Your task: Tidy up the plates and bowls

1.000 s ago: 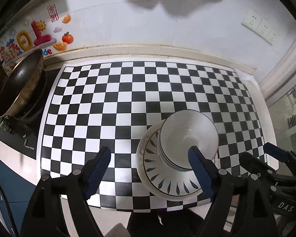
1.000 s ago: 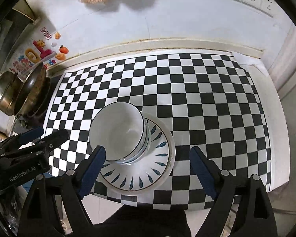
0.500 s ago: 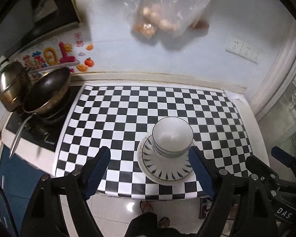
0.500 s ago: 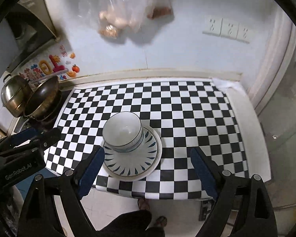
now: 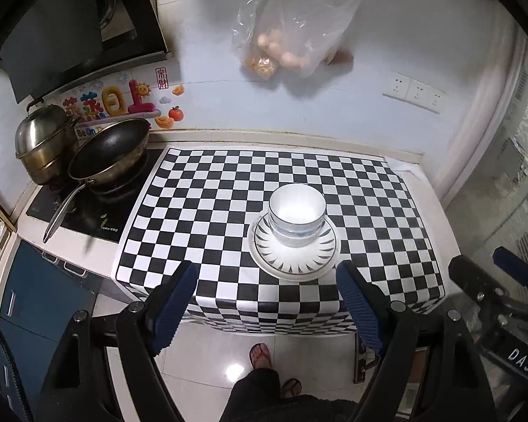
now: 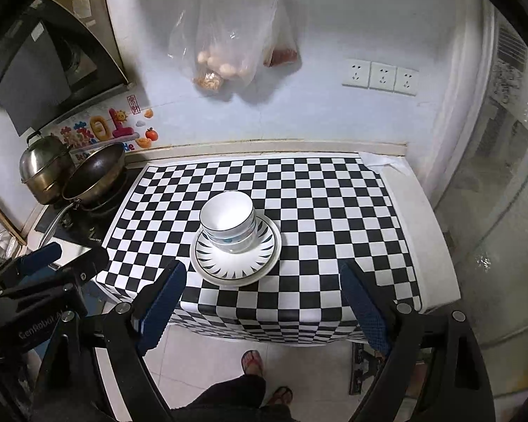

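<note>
A stack of white bowls stands on a white plate with dark leaf marks, on the checkered counter. The bowls and plate also show in the right wrist view. My left gripper is open and empty, held high and back from the counter's front edge. My right gripper is open and empty too, at about the same height. Each gripper shows at the edge of the other's view.
A dark wok and a steel pot sit on the stove at the left. A plastic bag of food hangs on the wall above the counter. Wall sockets are at the right. My feet stand on the tiled floor below.
Both grippers have pulled up and back from the bowls and plate, which now look smaller and farther. The dishes have not moved. Both jaws stay open.
</note>
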{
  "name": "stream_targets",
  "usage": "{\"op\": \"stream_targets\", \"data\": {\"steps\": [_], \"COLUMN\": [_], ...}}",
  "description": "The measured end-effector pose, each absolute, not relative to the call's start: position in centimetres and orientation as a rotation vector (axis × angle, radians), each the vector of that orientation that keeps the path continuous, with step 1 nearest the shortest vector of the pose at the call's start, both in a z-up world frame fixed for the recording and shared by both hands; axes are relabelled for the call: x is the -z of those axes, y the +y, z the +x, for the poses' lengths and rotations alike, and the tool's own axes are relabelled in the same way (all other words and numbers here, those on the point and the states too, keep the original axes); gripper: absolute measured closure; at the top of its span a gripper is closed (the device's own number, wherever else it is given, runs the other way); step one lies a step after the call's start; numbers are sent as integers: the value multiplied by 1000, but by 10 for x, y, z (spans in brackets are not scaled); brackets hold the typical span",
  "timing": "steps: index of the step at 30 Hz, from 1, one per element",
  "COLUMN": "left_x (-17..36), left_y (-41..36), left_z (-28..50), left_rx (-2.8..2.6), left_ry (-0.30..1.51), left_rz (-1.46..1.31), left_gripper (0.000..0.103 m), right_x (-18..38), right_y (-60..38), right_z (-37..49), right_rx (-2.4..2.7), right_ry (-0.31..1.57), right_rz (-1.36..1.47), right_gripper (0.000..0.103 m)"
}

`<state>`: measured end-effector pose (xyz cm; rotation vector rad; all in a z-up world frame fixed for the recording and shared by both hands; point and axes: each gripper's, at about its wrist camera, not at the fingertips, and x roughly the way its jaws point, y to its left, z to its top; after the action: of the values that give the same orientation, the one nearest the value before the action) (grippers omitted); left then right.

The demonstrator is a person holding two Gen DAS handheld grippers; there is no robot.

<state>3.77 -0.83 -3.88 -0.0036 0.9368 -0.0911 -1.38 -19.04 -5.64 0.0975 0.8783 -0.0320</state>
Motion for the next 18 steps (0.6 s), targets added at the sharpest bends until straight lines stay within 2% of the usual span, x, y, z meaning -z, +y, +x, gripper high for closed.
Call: {"op": "stream_targets", "data": {"steps": [18], "left_x": [22], "left_y": [-12], "left_z": [1], "left_rx": [124], "left_ry": [879], "left_rz": [27], "left_gripper": [22], "right_x": [38], "right_y": [-195], "right_z": [-60], "right_rx": [73], "right_ry": [838], "right_rz": [85], "right_gripper": [10]}}
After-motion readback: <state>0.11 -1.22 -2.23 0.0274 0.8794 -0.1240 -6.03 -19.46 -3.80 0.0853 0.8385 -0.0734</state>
